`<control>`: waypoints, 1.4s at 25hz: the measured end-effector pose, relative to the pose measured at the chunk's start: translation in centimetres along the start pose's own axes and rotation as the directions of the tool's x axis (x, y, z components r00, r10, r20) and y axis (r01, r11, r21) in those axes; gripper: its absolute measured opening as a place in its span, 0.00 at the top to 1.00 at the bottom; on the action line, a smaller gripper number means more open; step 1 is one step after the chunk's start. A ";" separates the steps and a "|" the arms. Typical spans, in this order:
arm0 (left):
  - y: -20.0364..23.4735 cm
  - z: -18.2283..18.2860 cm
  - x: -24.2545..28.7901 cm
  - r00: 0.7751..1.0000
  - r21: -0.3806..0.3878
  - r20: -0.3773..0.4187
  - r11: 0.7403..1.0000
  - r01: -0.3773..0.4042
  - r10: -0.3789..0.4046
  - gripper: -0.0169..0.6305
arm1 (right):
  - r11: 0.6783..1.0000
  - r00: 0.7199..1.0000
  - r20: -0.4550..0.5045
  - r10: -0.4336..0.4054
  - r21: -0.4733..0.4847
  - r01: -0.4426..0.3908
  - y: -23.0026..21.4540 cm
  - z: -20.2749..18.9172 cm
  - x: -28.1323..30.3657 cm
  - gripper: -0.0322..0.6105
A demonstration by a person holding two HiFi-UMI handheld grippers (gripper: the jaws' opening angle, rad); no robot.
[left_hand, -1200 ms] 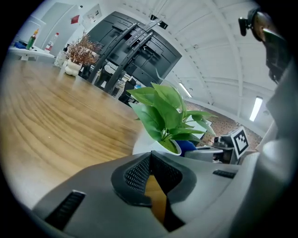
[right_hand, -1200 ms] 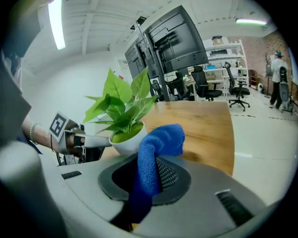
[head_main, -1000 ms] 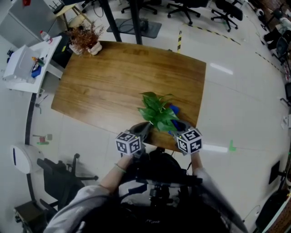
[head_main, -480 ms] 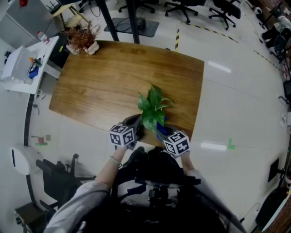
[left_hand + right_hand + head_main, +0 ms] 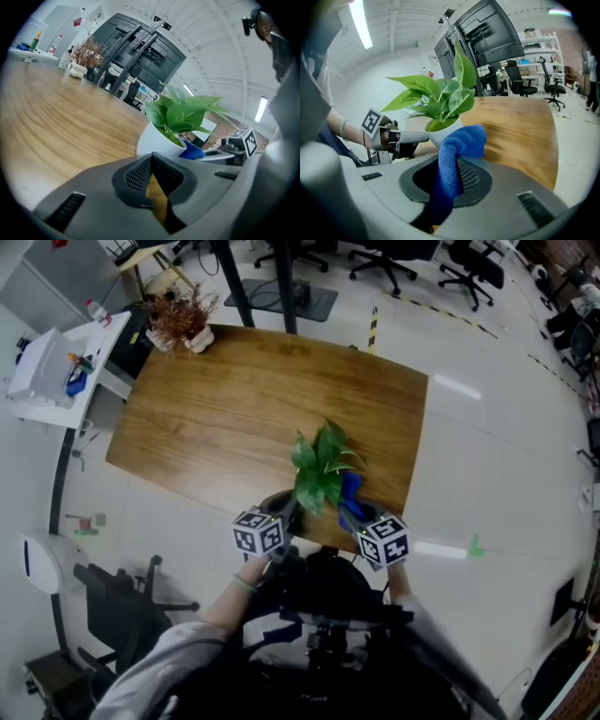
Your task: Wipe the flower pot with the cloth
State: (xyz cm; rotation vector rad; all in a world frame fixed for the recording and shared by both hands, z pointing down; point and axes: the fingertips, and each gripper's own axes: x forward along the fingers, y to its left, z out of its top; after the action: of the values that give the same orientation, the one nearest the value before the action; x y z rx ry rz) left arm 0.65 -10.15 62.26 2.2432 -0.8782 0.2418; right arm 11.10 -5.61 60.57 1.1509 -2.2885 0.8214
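A leafy green plant (image 5: 319, 472) stands in a white flower pot (image 5: 157, 140) near the front edge of the wooden table (image 5: 225, 409). In the head view the leaves hide the pot. My right gripper (image 5: 452, 164) is shut on a blue cloth (image 5: 461, 140), whose free end lies against the pot (image 5: 440, 133) on its right side. The cloth (image 5: 351, 491) shows blue beside the leaves. My left gripper (image 5: 151, 157) is shut with nothing in it, its tips close to the pot's left side; I cannot tell whether they touch.
A dried brown plant (image 5: 178, 322) in a small white pot sits at the table's far left corner. A white side table (image 5: 52, 362) with bottles stands to the left. A black chair (image 5: 122, 606) is at the near left, and office chairs (image 5: 469, 268) stand beyond the table.
The blue cloth has moved from the plant's far right side down to its near right side. The leaves now stand narrower and more upright. Both grippers stayed by the pot.
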 end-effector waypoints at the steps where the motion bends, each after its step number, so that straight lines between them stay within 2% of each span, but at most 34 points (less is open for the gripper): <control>1: -0.1 -0.3 0.0 1.000 -0.004 -0.002 1.000 0.002 -0.002 0.96 | 1.000 1.000 0.011 -0.015 -0.021 0.015 -0.5 0.6 -0.1 0.87; 4: -0.3 -0.5 -0.1 1.000 -0.004 -0.005 1.000 0.003 -0.004 0.96 | 0.997 0.999 0.040 -0.023 -0.074 0.026 -1.4 2.6 0.1 0.87; 7: -0.4 0.0 0.0 1.000 -0.009 0.012 1.000 0.003 -0.003 0.96 | 0.996 0.999 0.045 0.018 -0.093 -0.014 -1.1 3.4 0.9 0.87; 15: 0.1 0.7 -0.4 0.999 -0.027 0.037 1.000 -0.012 0.013 0.96 | 0.997 0.998 0.013 0.056 -0.046 -0.056 0.9 1.6 2.3 0.87; 27: 4.4 4.0 0.0 0.998 0.002 0.055 1.000 -0.031 0.031 0.96 | 0.987 0.987 -0.089 0.137 -0.072 -0.144 4.4 -0.4 6.0 0.87; 30: 4.8 4.3 0.2 0.997 -0.012 0.067 0.999 -0.034 0.035 0.96 | 0.987 0.983 -0.108 0.148 -0.052 -0.154 4.7 -1.0 6.6 0.87; 35: 4.5 3.6 -0.2 0.997 -0.021 0.067 0.999 -0.045 0.047 0.96 | 0.990 0.987 -0.088 0.133 -0.038 -0.137 3.7 -0.7 5.2 0.87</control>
State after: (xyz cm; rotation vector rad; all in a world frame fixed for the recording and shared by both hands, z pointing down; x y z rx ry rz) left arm -2.77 -14.78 62.05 2.2257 -0.9645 0.1789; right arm 5.25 -6.28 63.12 0.9320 -2.3214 0.8482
